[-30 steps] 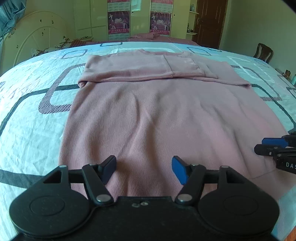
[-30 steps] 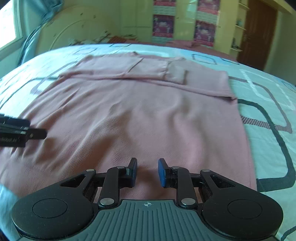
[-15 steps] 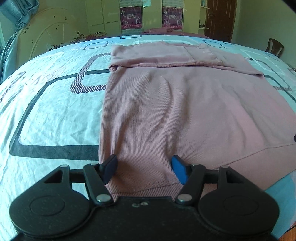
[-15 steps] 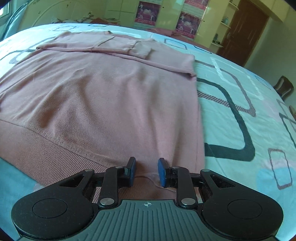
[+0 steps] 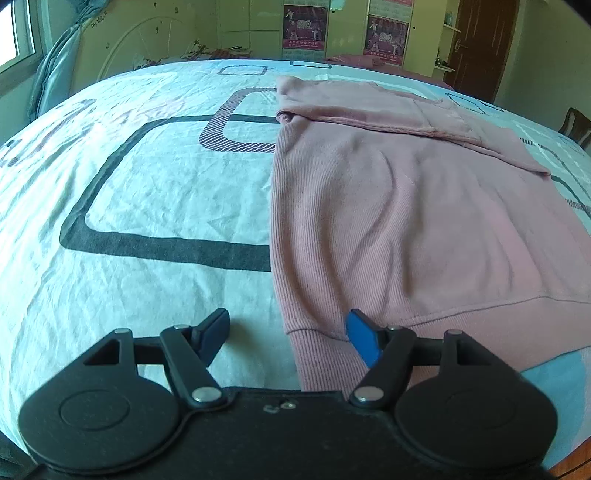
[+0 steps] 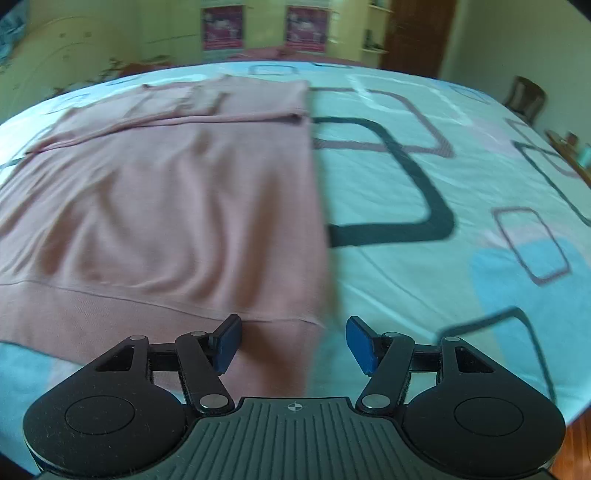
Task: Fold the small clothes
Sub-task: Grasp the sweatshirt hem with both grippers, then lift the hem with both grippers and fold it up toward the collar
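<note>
On the patterned bed sheet (image 5: 155, 206) lies the pink ribbed-knit sweater (image 5: 388, 206) – sleeves folded across, body unfolded; left claw (image 5: 288, 338) open astride one hem corner, right claw (image 6: 293, 341) just opened – nothing gripped

The sweater (image 6: 166, 206) is motion-blurred in the right wrist view, its left side cut off; the 2 posters' (image 5: 306, 26) print is too small to read.

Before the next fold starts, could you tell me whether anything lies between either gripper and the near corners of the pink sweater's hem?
Nothing visible does. The left gripper, open, straddles the near left corner of the pink sweater; the right gripper, whose jaws have just been opening, straddles the right corner. Only bare bed sheet surrounds them.
</note>
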`<state>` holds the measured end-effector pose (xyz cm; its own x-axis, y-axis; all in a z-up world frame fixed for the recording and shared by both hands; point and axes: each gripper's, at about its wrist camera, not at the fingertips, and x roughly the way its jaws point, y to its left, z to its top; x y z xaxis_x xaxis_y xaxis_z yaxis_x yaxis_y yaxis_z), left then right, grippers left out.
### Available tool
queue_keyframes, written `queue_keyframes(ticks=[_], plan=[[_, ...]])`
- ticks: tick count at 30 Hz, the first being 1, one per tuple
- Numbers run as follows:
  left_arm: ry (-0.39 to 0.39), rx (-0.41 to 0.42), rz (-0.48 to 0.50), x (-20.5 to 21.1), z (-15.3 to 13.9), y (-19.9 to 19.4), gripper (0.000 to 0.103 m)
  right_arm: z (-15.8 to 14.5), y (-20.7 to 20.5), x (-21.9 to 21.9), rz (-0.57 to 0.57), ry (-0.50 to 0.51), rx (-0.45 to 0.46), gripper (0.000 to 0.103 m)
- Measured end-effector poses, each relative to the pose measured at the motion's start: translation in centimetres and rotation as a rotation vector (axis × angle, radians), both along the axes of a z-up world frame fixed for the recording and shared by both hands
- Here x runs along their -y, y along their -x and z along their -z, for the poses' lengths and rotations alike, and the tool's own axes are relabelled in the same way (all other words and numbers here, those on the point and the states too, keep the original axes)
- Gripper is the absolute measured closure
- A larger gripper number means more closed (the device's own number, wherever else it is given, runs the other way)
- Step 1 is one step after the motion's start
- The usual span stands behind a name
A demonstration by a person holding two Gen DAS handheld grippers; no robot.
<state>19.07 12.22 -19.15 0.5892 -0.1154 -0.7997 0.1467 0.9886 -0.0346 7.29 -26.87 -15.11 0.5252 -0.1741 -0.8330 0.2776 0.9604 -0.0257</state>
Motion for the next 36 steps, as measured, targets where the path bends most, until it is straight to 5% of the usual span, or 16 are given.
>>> queue_keyframes(ticks=[9,13,19,28,36], plan=[[0.029,-0.055,0.014,0.8,1.0,-0.8,0.014,0.5,0.0,1.1,0.060,-0.113,0.007,0.041],[0.030,-0.077,0.022,1.2,1.2,-1.0,0.008,0.4,0.1,0.9,0.056,-0.150,0.010,0.069],[0.058,-0.076,0.015,1.0,0.8,-0.5,0.022,0.2,0.1,0.7,0.069,-0.167,0.011,0.071],[0.201,-0.125,0.013,-1.0,0.1,0.0,0.082,0.0,0.3,0.1,0.059,-0.146,0.007,0.072],[0.331,-0.192,0.002,-1.8,0.6,-0.6,0.085,0.1,0.1,-0.1,0.063,-0.140,-0.005,0.070]])
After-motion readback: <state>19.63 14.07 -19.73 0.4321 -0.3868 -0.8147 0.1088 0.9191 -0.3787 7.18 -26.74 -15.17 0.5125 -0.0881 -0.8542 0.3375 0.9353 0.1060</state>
